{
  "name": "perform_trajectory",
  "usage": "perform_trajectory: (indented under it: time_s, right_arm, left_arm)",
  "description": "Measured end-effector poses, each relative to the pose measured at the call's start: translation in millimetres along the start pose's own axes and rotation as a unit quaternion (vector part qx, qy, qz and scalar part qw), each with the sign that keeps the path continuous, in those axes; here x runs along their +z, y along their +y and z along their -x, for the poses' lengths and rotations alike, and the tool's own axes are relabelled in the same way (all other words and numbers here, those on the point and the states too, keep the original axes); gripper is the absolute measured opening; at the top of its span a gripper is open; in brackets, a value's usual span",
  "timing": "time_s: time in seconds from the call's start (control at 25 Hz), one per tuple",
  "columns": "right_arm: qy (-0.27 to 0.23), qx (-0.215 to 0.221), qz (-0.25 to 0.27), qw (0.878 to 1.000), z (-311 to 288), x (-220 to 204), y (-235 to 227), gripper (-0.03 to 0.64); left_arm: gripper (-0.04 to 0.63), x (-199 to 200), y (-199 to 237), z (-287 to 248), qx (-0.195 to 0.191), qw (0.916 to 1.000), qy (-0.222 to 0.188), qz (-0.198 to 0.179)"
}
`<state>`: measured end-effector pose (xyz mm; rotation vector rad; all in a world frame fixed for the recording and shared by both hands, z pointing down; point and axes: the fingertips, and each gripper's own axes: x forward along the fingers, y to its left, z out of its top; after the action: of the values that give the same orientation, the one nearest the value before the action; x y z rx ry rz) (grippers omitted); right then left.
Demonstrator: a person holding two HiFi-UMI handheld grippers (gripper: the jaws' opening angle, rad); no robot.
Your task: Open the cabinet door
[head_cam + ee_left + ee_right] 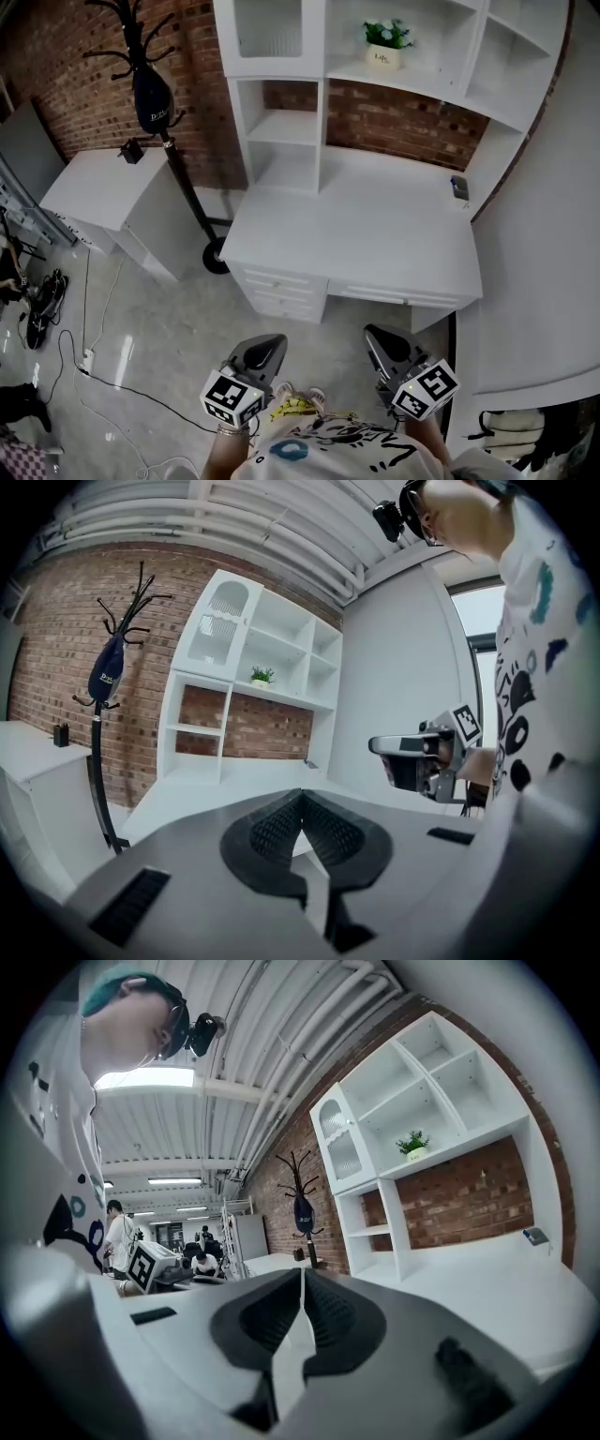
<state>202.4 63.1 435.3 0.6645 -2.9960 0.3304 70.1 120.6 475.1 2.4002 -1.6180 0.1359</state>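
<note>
The white desk (pixel 375 234) carries a shelf unit whose upper-left compartment has a closed glass-paned cabinet door (pixel 267 33), also seen in the left gripper view (pixel 217 621) and in the right gripper view (pixel 342 1147). Both grippers hang well short of the desk's front edge, close to the person's body. My left gripper (pixel 272 343) is shut with nothing between its pads (pixel 281 822). The right gripper (pixel 377 334) is likewise shut and empty, its pads (pixel 323 1312) meeting at the tip. In the left gripper view the right gripper (pixel 412 752) shows off to the side.
A black coat stand (pixel 159 112) with a dark bag stands left of the desk, beside a low white cabinet (pixel 103 187). A potted plant (pixel 384 42) sits on a shelf, a small dark object (pixel 459 187) on the desktop. Drawers (pixel 281 286) face me; cables (pixel 84 356) lie on the floor.
</note>
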Motion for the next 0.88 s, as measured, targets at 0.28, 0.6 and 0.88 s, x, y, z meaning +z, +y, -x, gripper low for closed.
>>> perform_trajectory:
  time_s: [0.28, 0.6, 0.88]
  right_arm:
    - [0.003, 0.006, -0.006, 1.000, -27, 0, -17, 0.029]
    - [-0.017, -0.009, -0.005, 1.000, -90, 21, -48, 0.029]
    - [-0.048, -0.029, 0.021, 0.998, -158, 53, -56, 0.029]
  left_arm:
    - [0.014, -2, 28, -21, 0.004, 1.0000, 0.005, 0.006]
    - [0.014, 29, 90, -59, -0.011, 0.9999, -0.008, -0.006]
    - [0.014, 64, 154, -76, -0.044, 0.9985, -0.024, -0.024]
